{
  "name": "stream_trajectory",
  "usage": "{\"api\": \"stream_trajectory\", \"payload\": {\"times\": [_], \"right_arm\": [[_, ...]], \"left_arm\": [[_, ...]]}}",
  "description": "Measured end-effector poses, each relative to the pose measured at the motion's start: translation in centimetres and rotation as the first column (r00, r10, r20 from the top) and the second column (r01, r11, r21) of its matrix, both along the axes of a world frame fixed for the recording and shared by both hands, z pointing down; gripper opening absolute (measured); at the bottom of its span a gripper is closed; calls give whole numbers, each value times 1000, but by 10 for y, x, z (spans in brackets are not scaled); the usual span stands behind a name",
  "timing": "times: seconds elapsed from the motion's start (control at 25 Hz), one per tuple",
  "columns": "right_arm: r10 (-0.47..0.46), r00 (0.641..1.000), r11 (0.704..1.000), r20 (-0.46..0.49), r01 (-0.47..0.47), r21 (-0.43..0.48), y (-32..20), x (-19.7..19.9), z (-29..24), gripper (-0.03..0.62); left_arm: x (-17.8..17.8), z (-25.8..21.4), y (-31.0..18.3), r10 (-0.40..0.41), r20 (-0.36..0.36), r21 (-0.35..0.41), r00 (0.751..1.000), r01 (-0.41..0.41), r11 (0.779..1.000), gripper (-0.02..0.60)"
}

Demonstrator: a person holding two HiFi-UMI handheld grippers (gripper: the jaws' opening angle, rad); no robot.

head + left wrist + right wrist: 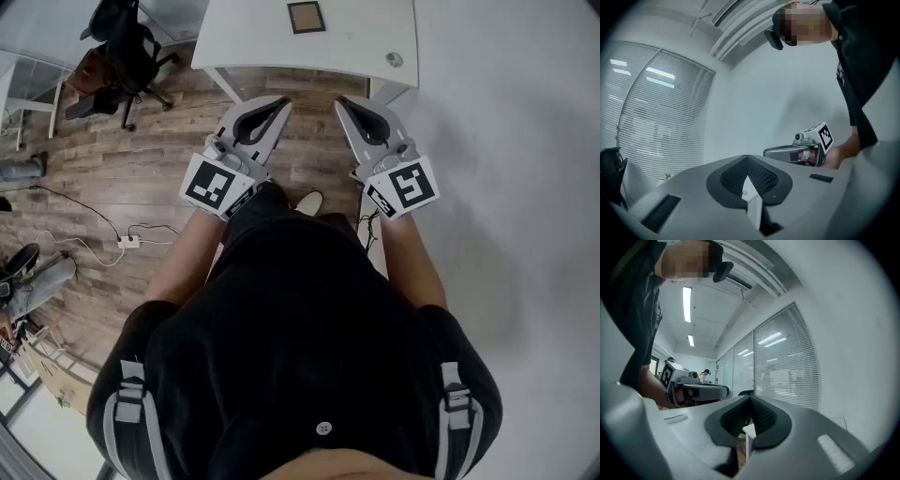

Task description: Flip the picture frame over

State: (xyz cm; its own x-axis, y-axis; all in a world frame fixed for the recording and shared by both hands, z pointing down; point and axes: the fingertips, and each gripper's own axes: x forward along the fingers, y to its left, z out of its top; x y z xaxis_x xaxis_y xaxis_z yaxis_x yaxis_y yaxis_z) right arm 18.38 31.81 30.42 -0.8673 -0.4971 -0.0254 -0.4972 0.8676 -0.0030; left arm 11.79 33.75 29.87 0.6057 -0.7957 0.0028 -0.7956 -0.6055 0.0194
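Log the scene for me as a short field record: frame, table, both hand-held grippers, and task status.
frame: picture frame lies flat on the white table, nothing touching it
frame face up: cannot tell
left hand-held gripper: jaws together, empty, level, in front of the table's near edge
right hand-held gripper: jaws together, empty, level, beside the left one
surroundings: office chair and power strip on the wood floor at left
task status: flip not yet started
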Motion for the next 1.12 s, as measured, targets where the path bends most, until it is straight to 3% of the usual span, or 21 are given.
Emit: {"api": "stream_trajectory", "payload": {"times": [0.2,1.12], "right_arm": [[-6,1000,1000,4,6,-9,1,-2,-1,9],[0,1000,997,-7,0,-77,-15,-15,16,12]], "left_arm": [[-2,6,0,9,31,-3,999,-9,1000,2],[-3,14,-18,32,22,-40,999,-31,999,2]]}}
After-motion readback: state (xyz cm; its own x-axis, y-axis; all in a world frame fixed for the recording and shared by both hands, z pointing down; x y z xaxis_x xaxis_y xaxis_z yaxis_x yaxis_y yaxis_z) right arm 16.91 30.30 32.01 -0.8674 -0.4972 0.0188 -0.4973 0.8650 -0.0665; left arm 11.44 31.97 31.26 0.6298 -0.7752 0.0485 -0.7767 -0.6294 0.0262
